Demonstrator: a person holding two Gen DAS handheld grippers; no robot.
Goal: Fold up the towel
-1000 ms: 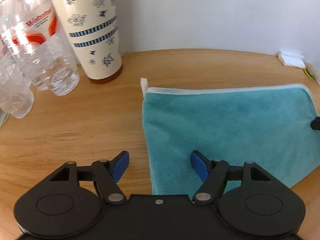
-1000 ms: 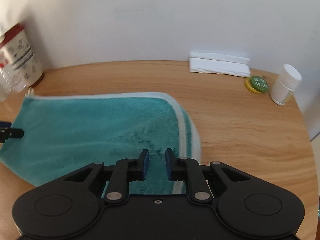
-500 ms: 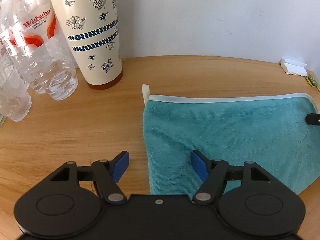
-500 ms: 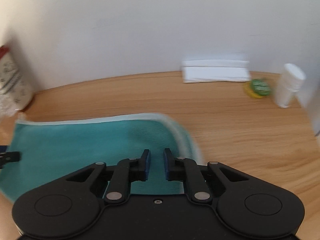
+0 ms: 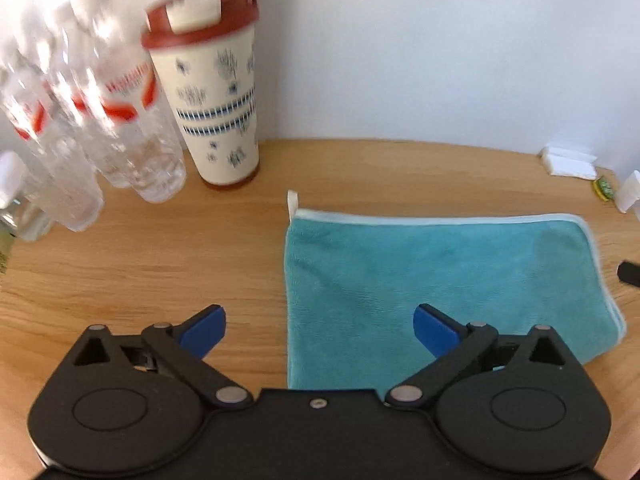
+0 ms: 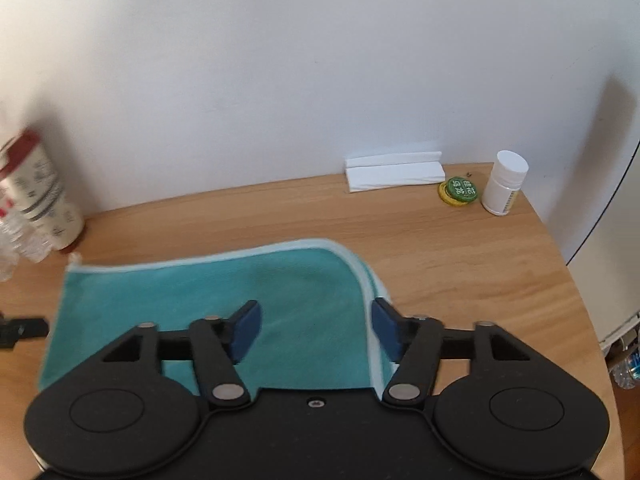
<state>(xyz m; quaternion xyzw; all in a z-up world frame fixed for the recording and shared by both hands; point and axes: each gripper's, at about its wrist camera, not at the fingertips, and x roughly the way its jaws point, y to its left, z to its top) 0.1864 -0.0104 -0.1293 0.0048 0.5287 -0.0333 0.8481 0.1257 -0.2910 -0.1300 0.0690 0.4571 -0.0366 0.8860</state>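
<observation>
A teal towel [image 5: 432, 272] with a pale hem lies folded flat on the wooden table, a small white loop at its far left corner. My left gripper [image 5: 320, 326] hangs open above the towel's left edge, holding nothing. In the right wrist view the same towel [image 6: 224, 296] shows doubled hems at its right side. My right gripper [image 6: 316, 330] stands open over the towel's right part, its right finger near the hem, nothing between the pads. A tip of the right gripper [image 5: 630, 273] peeks in at the left view's right edge.
A patterned tumbler [image 5: 212, 100] with a red lid and several clear plastic bottles [image 5: 100, 120] stand at the back left. Folded white paper [image 6: 394, 170], a green-and-yellow cap [image 6: 460, 190] and a white pill bottle [image 6: 504, 188] sit at the back right by the wall. The table's edge curves at right.
My right gripper has gone from shut to open and risen off the towel. My left gripper has lifted and drawn back, staying open. The towel lies unmoved.
</observation>
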